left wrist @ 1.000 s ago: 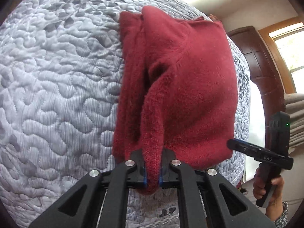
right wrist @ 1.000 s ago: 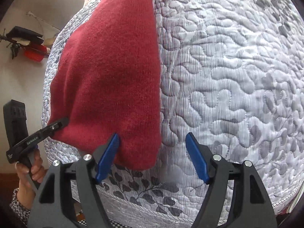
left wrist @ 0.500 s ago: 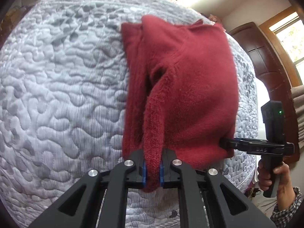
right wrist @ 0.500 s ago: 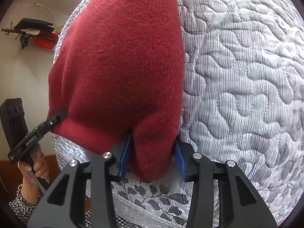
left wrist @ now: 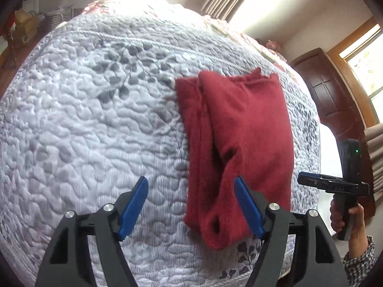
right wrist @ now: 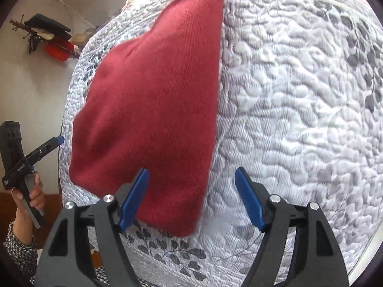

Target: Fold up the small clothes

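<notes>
Dark red knit garment [left wrist: 241,143] on white quilt [left wrist: 95,119] with grey leaf print; blue-padded black jaws.

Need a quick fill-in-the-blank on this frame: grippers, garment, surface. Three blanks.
1. The left gripper is ____, holding nothing.
2. The folded sweater is ____ in colour.
3. The sweater lies on a quilted ____, and the right gripper is open too.

Missing words: open; red; bedspread
</notes>
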A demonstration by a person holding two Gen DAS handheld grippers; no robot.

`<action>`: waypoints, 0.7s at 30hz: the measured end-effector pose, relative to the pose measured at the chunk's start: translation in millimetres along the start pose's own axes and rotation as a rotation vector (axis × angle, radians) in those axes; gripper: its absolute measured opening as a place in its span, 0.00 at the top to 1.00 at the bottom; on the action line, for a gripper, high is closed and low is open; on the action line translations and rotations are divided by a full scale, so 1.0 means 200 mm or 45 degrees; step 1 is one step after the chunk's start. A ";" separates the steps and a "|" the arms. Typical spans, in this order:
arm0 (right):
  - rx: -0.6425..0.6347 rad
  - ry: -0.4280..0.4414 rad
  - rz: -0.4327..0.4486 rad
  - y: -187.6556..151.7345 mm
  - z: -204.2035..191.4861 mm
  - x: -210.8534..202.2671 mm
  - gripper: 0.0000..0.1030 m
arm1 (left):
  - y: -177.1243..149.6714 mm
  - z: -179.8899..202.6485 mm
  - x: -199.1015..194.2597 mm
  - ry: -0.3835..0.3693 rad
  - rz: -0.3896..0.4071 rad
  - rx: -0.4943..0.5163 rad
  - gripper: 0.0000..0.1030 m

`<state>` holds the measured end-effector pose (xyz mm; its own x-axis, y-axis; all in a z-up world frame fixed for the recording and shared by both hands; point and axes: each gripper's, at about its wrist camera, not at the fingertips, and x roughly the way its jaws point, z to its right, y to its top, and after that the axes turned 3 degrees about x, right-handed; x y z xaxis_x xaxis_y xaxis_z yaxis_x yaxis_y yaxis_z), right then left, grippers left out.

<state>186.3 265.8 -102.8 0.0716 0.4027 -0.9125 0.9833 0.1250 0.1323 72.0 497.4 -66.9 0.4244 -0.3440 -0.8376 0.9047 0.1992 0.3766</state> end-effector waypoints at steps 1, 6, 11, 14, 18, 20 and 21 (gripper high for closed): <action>0.007 -0.006 0.022 0.04 0.01 -0.02 0.28 | 0.06 0.01 0.03 0.008 0.005 0.000 0.28; 0.035 -0.024 0.047 0.19 0.03 -0.01 0.28 | 0.35 0.10 0.26 -0.030 -0.010 0.035 0.28; 0.015 -0.055 0.036 0.28 0.05 0.04 0.28 | 0.53 0.18 0.46 -0.003 -0.049 0.087 0.29; 0.029 -0.028 0.029 0.33 0.07 0.07 0.26 | 0.59 0.19 0.54 -0.011 -0.079 0.087 0.35; 0.025 -0.006 0.023 0.38 0.05 0.12 0.25 | 0.61 0.17 0.61 -0.088 -0.131 0.027 0.60; 0.026 0.007 0.034 0.40 0.03 0.13 0.25 | 0.61 0.18 0.60 -0.138 -0.126 0.023 0.90; 0.033 0.020 0.041 0.41 0.02 0.13 0.25 | 0.61 0.18 0.59 -0.157 -0.117 0.018 0.90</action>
<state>270.0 281.9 -117.0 0.1010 0.4206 -0.9016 0.9845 0.0883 0.1515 234.6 447.8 -105.8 0.3401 -0.4703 -0.8143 0.9401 0.1489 0.3066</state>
